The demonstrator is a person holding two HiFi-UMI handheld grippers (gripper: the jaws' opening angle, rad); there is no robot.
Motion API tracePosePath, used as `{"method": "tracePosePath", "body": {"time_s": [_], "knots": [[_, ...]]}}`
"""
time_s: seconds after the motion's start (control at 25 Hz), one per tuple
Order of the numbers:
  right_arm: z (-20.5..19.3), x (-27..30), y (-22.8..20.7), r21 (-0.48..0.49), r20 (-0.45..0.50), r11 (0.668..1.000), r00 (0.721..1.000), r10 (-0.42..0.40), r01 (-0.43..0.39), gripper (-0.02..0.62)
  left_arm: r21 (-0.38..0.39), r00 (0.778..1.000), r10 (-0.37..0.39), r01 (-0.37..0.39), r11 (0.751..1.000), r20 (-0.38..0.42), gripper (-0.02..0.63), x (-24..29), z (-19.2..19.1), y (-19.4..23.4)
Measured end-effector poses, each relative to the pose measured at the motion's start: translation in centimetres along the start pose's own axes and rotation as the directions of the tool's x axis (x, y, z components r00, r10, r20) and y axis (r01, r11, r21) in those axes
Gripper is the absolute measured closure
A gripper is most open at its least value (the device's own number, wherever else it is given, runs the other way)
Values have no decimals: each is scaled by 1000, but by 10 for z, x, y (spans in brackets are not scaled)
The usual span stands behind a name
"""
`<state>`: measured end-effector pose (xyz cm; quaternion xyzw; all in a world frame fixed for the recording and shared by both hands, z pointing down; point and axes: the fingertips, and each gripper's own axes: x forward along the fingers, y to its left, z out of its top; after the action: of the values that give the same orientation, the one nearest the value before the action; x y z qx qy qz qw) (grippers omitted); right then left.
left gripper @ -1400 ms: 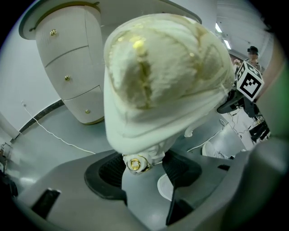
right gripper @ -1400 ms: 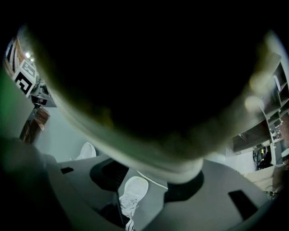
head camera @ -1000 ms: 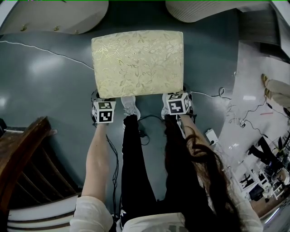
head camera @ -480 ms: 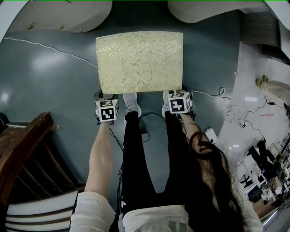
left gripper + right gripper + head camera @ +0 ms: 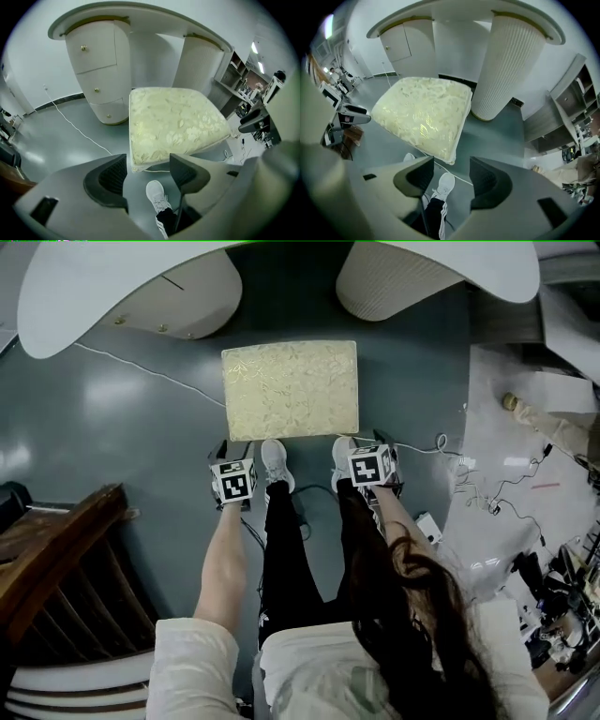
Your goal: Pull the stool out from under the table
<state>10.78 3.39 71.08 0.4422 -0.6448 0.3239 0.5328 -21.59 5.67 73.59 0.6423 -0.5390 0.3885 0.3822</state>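
Stool (image 5: 291, 390) stands on the grey floor (image 5: 112, 437), clear of the white table (image 5: 103, 296) and its two pedestals, with its near edge just beside the person's shoes. Left tool (image 5: 147, 165): jaws apart, nothing between the pads. Right tool (image 5: 451, 166): likewise open and empty. Judged status: pull-out appears complete, and only moving the tools away looks left
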Motion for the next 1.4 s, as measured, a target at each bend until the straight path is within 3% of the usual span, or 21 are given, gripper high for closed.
{"method": "tracePosePath", "body": {"time_s": [0.12,0.28,0.36,0.44,0.6,0.68,0.84,1.04,1.12,1.2,1.28,1.4], "knots": [[34,-46,-11,-12,78,1000,997,-15,16,342,-33,999,14,-12,999,52,334,-37,31,-9],[65,-115,-28,18,146,1000,989,-27,25,342,-131,997,28,-18,991,71,334,-98,61,-31],[92,-150,-43,42,213,999,976,-43,35,342,-146,990,21,0,989,141,334,-126,98,-44],[125,-183,-59,66,302,997,951,-64,46,342,-146,969,19,17,989,245,334,-151,144,-51],[183,-259,-90,72,477,995,874,-94,68,344,-109,905,5,46,993,425,334,-203,224,-65],[200,-300,-97,86,551,995,829,-96,58,344,-63,856,-18,59,996,516,336,-236,260,-75],[220,-381,-105,72,702,997,707,-79,40,347,-56,696,-49,128,990,716,336,-317,330,-100],[230,-482,-111,37,865,999,500,-47,30,379,63,499,-105,100,993,860,336,-431,385,-157],[230,-516,-116,36,912,999,408,-41,20,405,87,432,-111,74,993,895,347,-469,394,-178],[228,-543,-117,31,944,999,328,-32,8,438,105,386,-110,36,994,916,366,-498,393,-196],[224,-567,-117,30,966,999,255,-27,-11,487,124,354,-116,1,992,928,380,-519,387,-211],[213,-590,-119,31,983,999,181,-24,-38,536,152,317,-134,-32,988,939,420,-542,374,-231]]}}
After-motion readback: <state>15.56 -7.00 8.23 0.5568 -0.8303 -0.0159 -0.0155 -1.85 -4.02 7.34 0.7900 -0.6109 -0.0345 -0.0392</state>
